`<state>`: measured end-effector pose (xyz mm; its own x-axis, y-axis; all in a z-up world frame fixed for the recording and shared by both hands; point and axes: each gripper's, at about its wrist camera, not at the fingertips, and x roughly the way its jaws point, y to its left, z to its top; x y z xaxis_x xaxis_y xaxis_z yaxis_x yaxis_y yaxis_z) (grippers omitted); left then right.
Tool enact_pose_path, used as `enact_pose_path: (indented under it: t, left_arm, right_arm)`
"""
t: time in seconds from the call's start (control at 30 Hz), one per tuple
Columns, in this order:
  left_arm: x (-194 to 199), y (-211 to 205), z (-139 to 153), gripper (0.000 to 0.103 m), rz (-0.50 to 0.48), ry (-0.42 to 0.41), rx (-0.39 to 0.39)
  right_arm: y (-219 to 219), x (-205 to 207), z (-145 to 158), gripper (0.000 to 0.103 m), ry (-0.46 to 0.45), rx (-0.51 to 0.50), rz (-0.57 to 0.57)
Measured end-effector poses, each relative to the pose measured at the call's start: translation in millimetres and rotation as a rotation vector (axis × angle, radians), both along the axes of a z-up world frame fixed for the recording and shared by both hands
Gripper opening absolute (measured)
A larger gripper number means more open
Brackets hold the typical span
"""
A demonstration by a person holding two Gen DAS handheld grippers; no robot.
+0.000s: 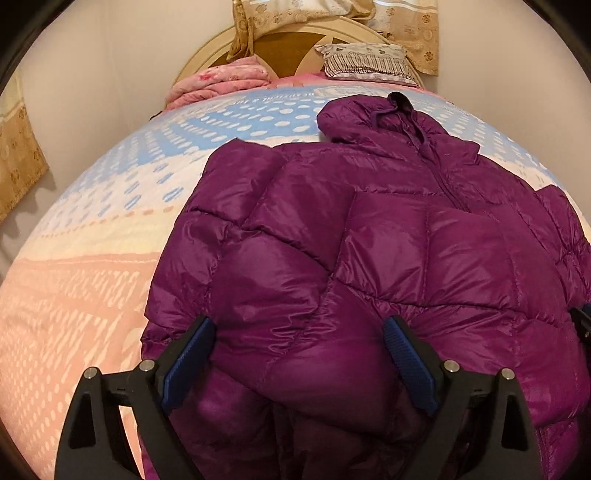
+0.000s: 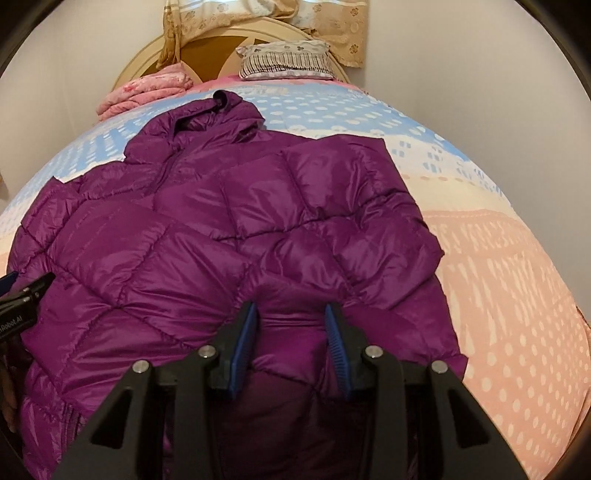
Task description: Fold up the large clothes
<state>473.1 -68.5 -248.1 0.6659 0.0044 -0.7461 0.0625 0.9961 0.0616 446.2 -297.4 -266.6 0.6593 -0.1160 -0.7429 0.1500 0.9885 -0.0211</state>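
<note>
A purple hooded puffer jacket point(image 1: 388, 229) lies front up on the bed, its hood point(image 2: 218, 110) toward the headboard and both sides folded inward. My left gripper point(image 1: 297, 326) stands wide open over the jacket's near part, and puffy fabric bulges up between its blue pads point(image 1: 192, 354) without being pinched. My right gripper point(image 2: 291, 312) is partly open at the near hem; a raised fold of the jacket point(image 2: 288, 206) sits loosely between its fingers. Each gripper shows at the edge of the other's view.
The bed is covered by a blue, cream and pink dotted sheet point(image 1: 81, 280). A folded pink quilt point(image 1: 218, 83) and a patterned pillow point(image 2: 286, 61) lie by the round headboard point(image 1: 295, 40). White walls close in on both sides, and beige curtains point(image 2: 332, 26) hang behind.
</note>
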Motion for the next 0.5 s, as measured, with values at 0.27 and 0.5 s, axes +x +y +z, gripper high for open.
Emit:
enact_pose_path:
  t: [0.27, 0.5]
  left_arm:
    - [-3.8, 7.1, 4.7, 0.096, 0.017, 0.004, -0.030]
    - [-18.2, 39.0, 65.6, 0.096, 0.046, -0.151, -0.061]
  right_arm:
    - [1.4, -1.1, -1.5, 0.041, 0.002, -0.002, 0.000]
    - [-18.0, -10.9, 42.0, 0.043, -0.062, 0.101, 0.028]
